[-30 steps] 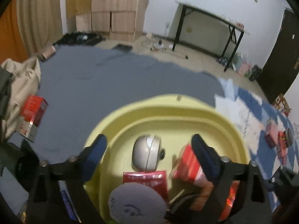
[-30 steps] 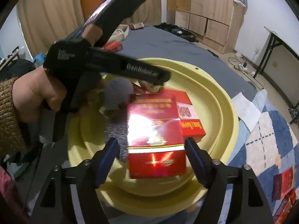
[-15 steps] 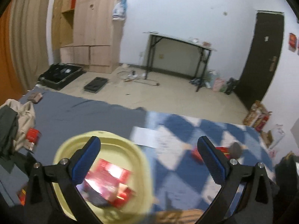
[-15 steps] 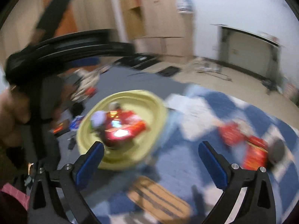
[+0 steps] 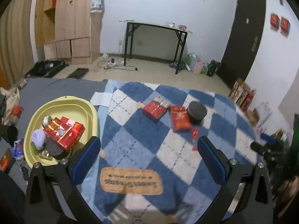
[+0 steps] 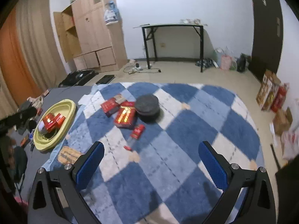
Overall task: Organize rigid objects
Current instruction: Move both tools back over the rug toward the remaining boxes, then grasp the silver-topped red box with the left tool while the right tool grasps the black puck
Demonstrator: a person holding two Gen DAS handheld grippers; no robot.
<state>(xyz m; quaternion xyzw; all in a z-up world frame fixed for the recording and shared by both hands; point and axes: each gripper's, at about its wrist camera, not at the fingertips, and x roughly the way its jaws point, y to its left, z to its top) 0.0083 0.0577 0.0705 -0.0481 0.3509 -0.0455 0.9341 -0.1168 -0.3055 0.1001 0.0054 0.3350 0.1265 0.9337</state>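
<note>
Both grippers empty, jaws spread wide: left gripper (image 5: 149,160), right gripper (image 6: 151,163). Remaining red boxes (image 6: 124,117) and dark round tin (image 6: 147,108) lie ahead on the checked rug (image 6: 196,130), slightly left of right gripper's centreline. Yellow basin (image 6: 69,110) far left. Long box's axis points roughly away. Right looks better lined up.

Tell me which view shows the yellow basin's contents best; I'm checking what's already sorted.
The left wrist view: the yellow basin sits near, with red boxes and a pale round thing distinguishable. In the right wrist view the basin is smaller, farther away, its contents mostly a red blur.
</note>
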